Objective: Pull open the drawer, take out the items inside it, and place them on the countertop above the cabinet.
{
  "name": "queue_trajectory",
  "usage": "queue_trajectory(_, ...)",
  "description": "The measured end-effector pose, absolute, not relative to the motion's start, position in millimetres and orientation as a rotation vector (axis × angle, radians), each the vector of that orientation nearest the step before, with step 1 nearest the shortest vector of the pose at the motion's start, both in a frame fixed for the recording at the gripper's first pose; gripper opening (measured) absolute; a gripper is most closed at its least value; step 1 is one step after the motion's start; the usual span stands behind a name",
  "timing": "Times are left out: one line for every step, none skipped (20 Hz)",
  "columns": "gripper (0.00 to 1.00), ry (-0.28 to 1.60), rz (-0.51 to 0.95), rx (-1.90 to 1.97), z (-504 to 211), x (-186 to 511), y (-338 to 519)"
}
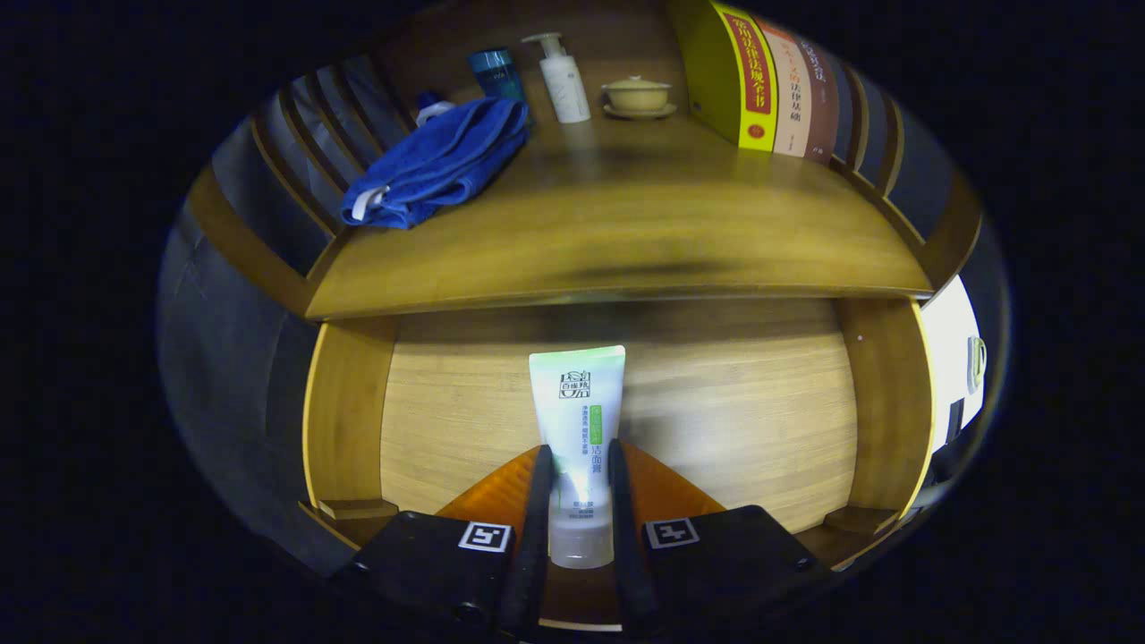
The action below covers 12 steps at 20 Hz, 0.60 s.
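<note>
Between the two fingers of the tongs (578,501), a white tube (577,420) is standing cap-down, and both fingers are pressing on its lower sides, so the tongs are clamping it. Around it, the drawer (742,402) is sitting pulled open, its wooden floor showing no other item, though the near corners are hiding behind the tongs. Beyond and above, the surface (626,233) is waiting, already carrying a blue towel (438,161), a pump bottle (562,80), a lidded bowl (637,96) and books (769,80). Opening looks done; lifting and placing the tube remain.
</note>
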State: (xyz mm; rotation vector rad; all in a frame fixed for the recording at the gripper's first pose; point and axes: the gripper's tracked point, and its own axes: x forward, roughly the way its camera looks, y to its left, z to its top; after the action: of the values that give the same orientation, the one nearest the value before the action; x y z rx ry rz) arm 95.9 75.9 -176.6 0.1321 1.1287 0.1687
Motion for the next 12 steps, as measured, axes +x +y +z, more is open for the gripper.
queue_trajectory(0.41, 1.120, 0.169, 0.134, -168, 96, 73)
queue_trajectory(0.41, 1.113, 0.170, 0.137, -161, 96, 71)
queue_trajectory(0.41, 1.104, 0.167, 0.138, -153, 97, 70)
queue_trajectory(0.41, 1.096, 0.162, 0.134, -148, 99, 68)
queue_trajectory(0.41, 1.091, 0.160, 0.127, -142, 101, 66)
queue_trajectory(0.41, 1.083, 0.160, 0.122, -134, 104, 64)
queue_trajectory(0.41, 1.071, 0.159, 0.119, -125, 109, 63)
queue_trajectory(0.41, 1.062, 0.159, 0.117, -119, 114, 64)
queue_trajectory(0.41, 1.049, 0.157, 0.124, -111, 119, 64)
queue_trajectory(0.41, 1.035, 0.154, 0.133, -103, 127, 66)
queue_trajectory(0.41, 1.023, 0.154, 0.135, -95, 135, 68)
queue_trajectory(0.41, 1.007, 0.152, 0.133, -87, 143, 67)
